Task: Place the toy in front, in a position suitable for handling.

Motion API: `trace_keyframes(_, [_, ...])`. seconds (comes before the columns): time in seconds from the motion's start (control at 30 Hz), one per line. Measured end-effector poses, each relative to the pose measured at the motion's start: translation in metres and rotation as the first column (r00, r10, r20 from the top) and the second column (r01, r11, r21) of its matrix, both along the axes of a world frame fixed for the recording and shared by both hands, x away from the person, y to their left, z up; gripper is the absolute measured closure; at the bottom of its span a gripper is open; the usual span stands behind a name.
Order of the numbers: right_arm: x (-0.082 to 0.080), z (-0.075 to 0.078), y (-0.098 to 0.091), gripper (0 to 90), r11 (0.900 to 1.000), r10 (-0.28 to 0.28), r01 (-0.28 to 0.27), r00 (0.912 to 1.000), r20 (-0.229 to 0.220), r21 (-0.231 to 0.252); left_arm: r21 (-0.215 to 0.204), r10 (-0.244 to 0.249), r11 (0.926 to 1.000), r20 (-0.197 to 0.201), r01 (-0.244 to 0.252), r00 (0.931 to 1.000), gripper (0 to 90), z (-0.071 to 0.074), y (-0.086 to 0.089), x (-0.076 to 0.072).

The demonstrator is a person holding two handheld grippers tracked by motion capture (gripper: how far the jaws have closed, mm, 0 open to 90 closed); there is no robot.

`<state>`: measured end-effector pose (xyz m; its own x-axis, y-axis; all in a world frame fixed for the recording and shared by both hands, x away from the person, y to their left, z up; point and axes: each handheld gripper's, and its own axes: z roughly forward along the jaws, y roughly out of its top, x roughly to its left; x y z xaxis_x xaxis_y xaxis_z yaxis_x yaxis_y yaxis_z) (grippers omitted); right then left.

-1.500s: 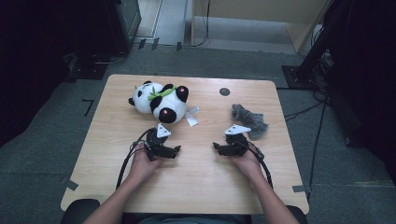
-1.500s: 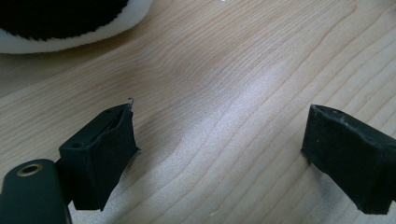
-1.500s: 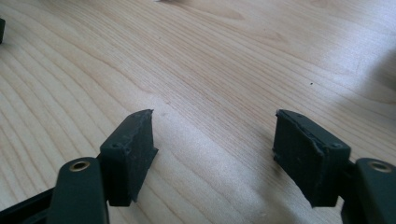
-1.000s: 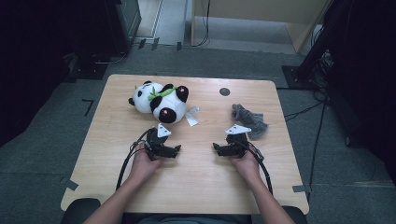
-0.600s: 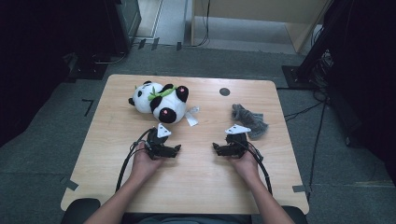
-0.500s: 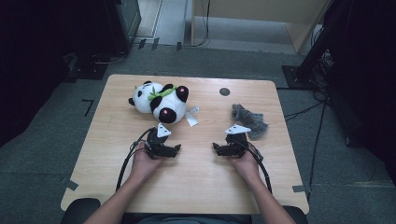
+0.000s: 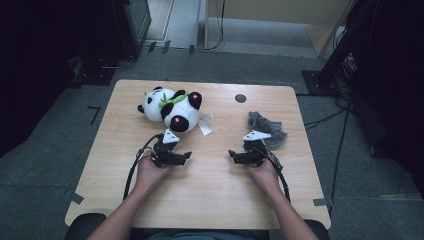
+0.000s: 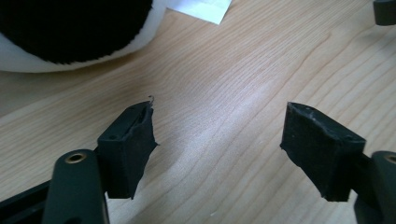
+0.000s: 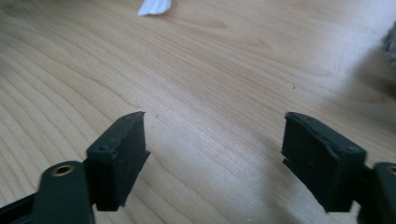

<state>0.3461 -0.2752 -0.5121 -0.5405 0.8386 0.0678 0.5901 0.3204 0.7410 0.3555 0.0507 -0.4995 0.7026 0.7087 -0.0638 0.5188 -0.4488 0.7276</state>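
Both the left gripper [image 7: 185,156] and the right gripper [image 7: 232,155] were rested on the counter [image 7: 215,195], fingers released and empty. A panda plush [image 7: 171,109] lay just beyond the left gripper; it was judged soft and light, best pinched at a limb.

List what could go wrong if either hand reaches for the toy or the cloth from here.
The left gripper, jaws open, sits just short of the panda plush; a push could roll it rather than catch it. The white tag might get pinched instead. The grey cloth lies near the table edge and could slide off.
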Motion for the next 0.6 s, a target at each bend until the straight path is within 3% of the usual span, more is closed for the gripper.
trace_keyframes(0.17, [-0.001,0.008,-0.003,28.3,1.0000,-0.001,0.001,0.9997,0.025,-0.004,-0.031,-0.015,0.9994,-0.013,0.015,0.9998,29.0,0.010,0.007,0.001])
trace_keyframes(0.23, [0.000,0.011,-0.006,28.9,0.9999,0.005,-0.005,1.0000,-0.003,0.016,-0.046,-0.023,0.9987,-0.016,0.022,0.9996,30.2,0.013,0.009,0.000])
trace_keyframes(0.37, [0.005,0.013,-0.011,29.6,0.9983,0.020,-0.017,0.9981,-0.058,0.055,-0.026,-0.039,0.9989,0.003,0.039,0.9992,30.3,0.023,0.011,-0.001])
trace_keyframes(0.6, [0.002,0.020,-0.015,32.9,0.9987,0.032,-0.030,0.9988,-0.038,0.041,-0.052,-0.058,0.9970,-0.013,0.057,0.9982,31.3,0.036,0.018,0.003])
